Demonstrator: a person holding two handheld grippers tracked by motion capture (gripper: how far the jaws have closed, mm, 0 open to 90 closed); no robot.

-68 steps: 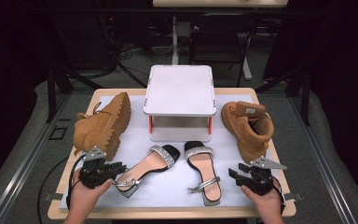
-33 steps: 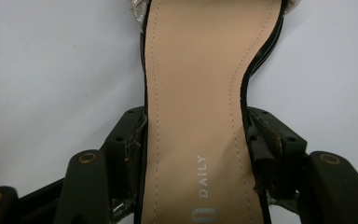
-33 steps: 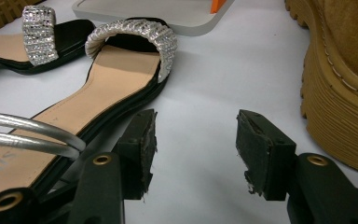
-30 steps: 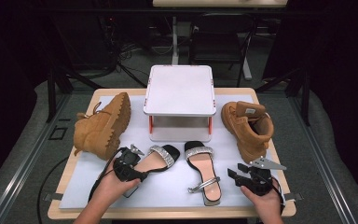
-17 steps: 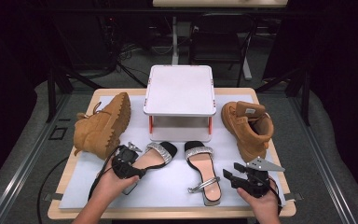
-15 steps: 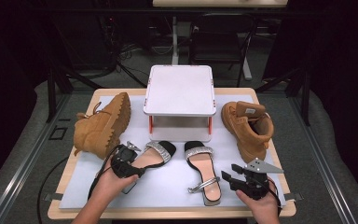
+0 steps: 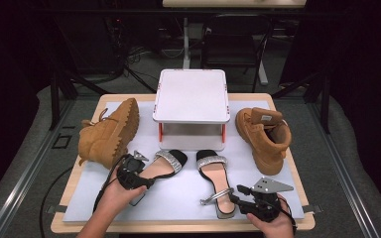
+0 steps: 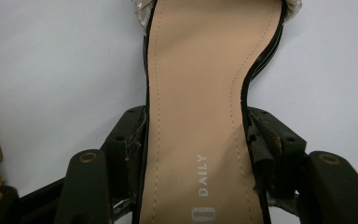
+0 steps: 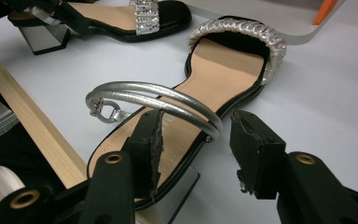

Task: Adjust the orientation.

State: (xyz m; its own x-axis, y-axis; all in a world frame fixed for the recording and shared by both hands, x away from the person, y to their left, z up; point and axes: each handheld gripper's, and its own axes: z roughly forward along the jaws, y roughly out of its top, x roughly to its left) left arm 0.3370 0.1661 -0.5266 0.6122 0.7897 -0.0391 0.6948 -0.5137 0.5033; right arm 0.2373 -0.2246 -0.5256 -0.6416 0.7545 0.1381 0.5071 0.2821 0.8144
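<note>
Your left tongs clamp left sandal at waist, 7 o'clock on bench; left gripper view shows pads pressing both sole edges, heel cut off. Your right tongs, just been closing, stand wide astride right sandal heel strap, 5 o'clock; contact unclear.
</note>
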